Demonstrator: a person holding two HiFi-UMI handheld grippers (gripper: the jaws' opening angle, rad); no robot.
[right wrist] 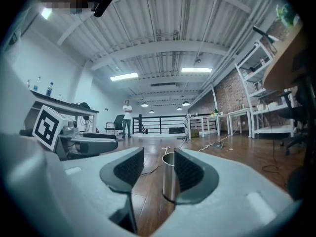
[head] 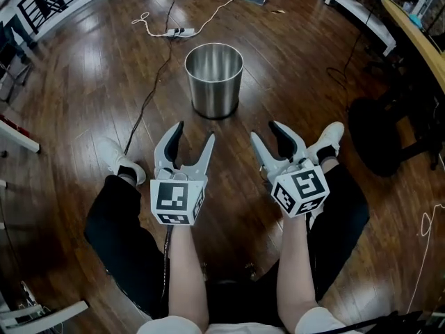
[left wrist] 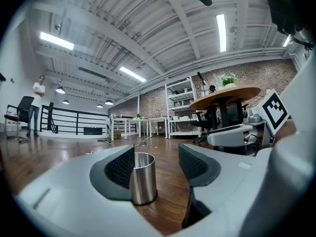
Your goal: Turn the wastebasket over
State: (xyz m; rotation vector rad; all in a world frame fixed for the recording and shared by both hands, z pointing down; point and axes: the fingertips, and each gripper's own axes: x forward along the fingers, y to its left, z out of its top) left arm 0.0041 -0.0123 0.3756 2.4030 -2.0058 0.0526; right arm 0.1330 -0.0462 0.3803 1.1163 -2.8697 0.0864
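Note:
A shiny steel wastebasket (head: 214,78) stands upright on the wooden floor, its open mouth facing up. Both grippers are held level in front of the person's knees, short of the basket and not touching it. My left gripper (head: 195,132) is open with nothing between its jaws. My right gripper (head: 264,131) is also open and empty. In the left gripper view the wastebasket (left wrist: 143,179) shows ahead, between the dark pads (left wrist: 121,167). The right gripper view has the wastebasket (right wrist: 169,177) partly hidden behind the right-hand pad (right wrist: 187,169).
A power strip (head: 177,32) and cables lie on the floor beyond the basket. A dark office chair (head: 389,131) and a wooden table edge (head: 417,40) stand at the right. The person's shoes (head: 115,155) flank the grippers. Another person (right wrist: 127,110) stands far off by a black railing.

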